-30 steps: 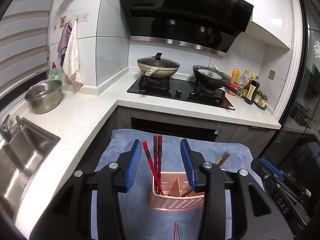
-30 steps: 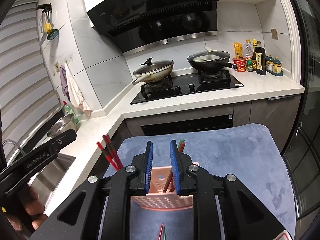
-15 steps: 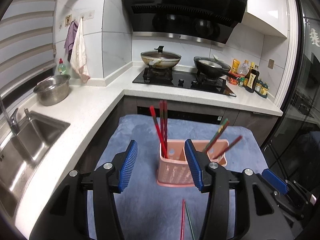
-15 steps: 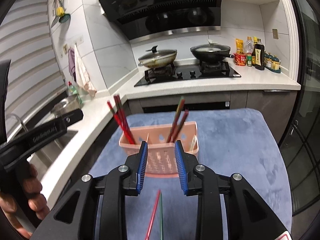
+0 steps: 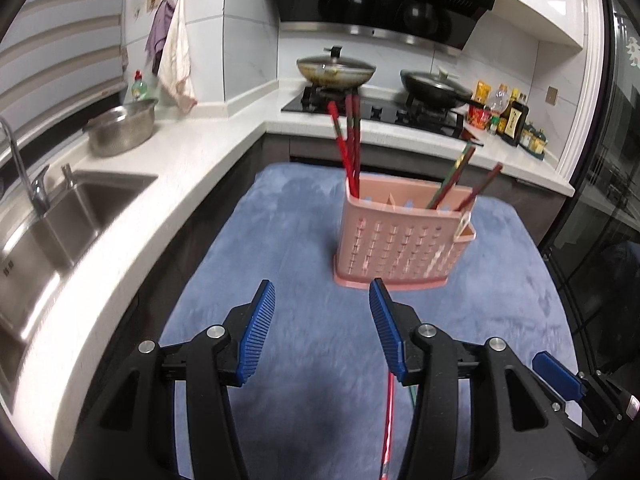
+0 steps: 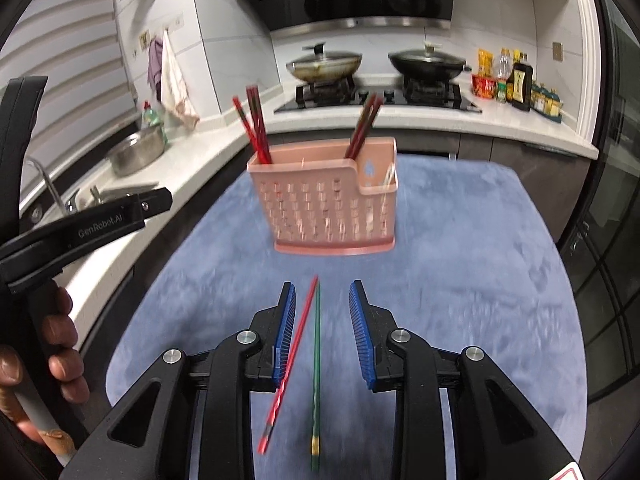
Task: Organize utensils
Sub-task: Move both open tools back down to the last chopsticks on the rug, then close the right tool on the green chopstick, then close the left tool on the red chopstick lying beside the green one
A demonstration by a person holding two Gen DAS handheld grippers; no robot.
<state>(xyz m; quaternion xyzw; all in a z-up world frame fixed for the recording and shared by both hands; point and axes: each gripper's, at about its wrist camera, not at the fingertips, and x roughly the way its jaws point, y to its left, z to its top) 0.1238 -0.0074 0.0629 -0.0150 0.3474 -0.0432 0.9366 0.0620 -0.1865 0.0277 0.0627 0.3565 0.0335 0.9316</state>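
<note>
A pink slotted utensil holder (image 5: 402,240) (image 6: 328,204) stands on a blue mat (image 5: 304,312) (image 6: 460,280). Red chopsticks (image 5: 347,140) (image 6: 254,124) stand in its left compartment, and red and green ones (image 5: 456,176) (image 6: 362,126) lean in its right one. A red chopstick (image 6: 288,360) and a green chopstick (image 6: 316,360) lie flat on the mat. My right gripper (image 6: 322,334) is open, its fingers either side of these two. My left gripper (image 5: 322,332) is open and empty, left of the red chopstick (image 5: 389,420).
A white counter (image 5: 132,216) with a sink (image 5: 52,216) and a steel bowl (image 5: 120,130) runs along the left. A stove with two pans (image 5: 336,68) is behind. Bottles (image 5: 508,120) stand at the back right. The mat's right edge borders a dark glass door (image 6: 608,240).
Both grippers have pulled back and down from the holder toward the near mat. The right gripper has opened wider, and the two loose chopsticks now lie between its fingers.
</note>
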